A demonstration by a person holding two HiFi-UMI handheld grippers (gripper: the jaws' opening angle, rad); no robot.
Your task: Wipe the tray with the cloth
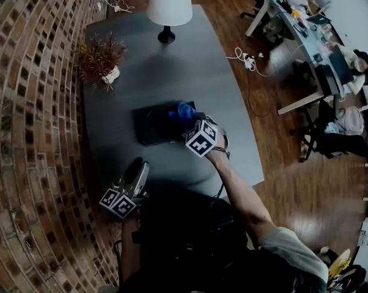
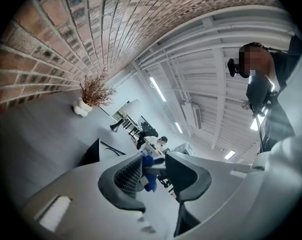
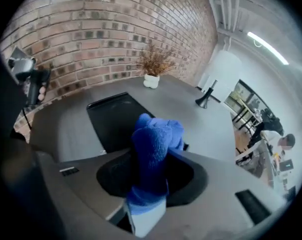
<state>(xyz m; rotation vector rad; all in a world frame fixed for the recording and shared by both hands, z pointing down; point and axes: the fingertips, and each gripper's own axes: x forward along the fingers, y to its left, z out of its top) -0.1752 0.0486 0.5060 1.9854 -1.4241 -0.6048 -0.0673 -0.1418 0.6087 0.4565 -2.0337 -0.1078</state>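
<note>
Gripping a bunched blue terry cloth (image 3: 153,151), the right gripper (image 3: 151,173) has both jaws pressed against the fabric. The cloth stands out past the jaw tips, its long axis in line with the jaws. In the head view the blue cloth (image 1: 184,111) sits at the right end of the dark rectangular tray (image 1: 152,126), with the right gripper (image 1: 190,119) just behind it. Whether the cloth touches the tray surface cannot be told.

The tray lies flat on the grey table (image 1: 171,66). Its long axis runs crosswise from the right gripper toward the red brick wall (image 1: 31,102). In the right gripper view the tray (image 3: 113,118) stretches away from the cloth, and its raised rim shows along the far and left sides.

Bare tabletop borders the tray on every side. A wide strip lies between its left end and the wall, and another lies off its right end. Well beyond the tray's far long edge stand a dried plant in a white pot (image 1: 102,58) and a lamp with a white shade (image 1: 169,3).

The left gripper (image 1: 137,166) is near and to the left of the tray, well apart from it, at the table's near edge. In its own view the left gripper (image 2: 153,171) tilts upward. Its jaws are drawn in to a narrow gap with nothing between them.
</note>
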